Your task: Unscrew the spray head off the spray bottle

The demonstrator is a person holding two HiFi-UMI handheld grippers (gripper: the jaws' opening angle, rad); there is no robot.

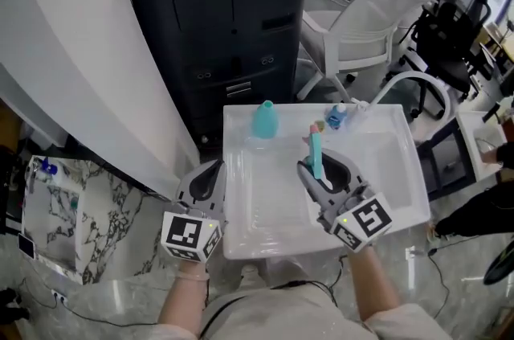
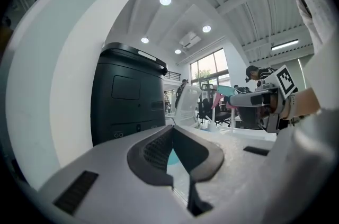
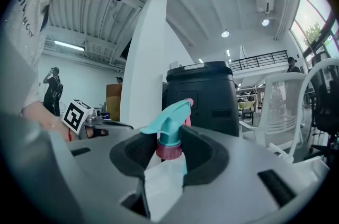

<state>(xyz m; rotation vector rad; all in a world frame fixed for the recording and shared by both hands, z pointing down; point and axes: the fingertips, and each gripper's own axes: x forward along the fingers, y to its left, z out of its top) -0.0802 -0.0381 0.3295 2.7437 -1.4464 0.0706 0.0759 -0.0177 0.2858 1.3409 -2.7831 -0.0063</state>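
Teal plastic marks your target: the spray head (image 3: 168,122) is not yet off the clear spray bottle (image 3: 161,183). Open your left gripper (image 2: 174,157), whose fingers (image 2: 151,151) are pressed fully together on nothing, and close them squarely on the pink collar (image 3: 169,152) rather than the trigger, keeping the right grip firm as you twist. Your right gripper (image 3: 170,146) clamps the bottle just under that collar, fingers (image 3: 209,157) part-open around it, over the white tray (image 1: 265,238). The left fingers sit well apart from it, at the tray's left edge.

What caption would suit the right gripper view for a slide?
Right gripper shut on a clear spray bottle, teal spray head still attached.
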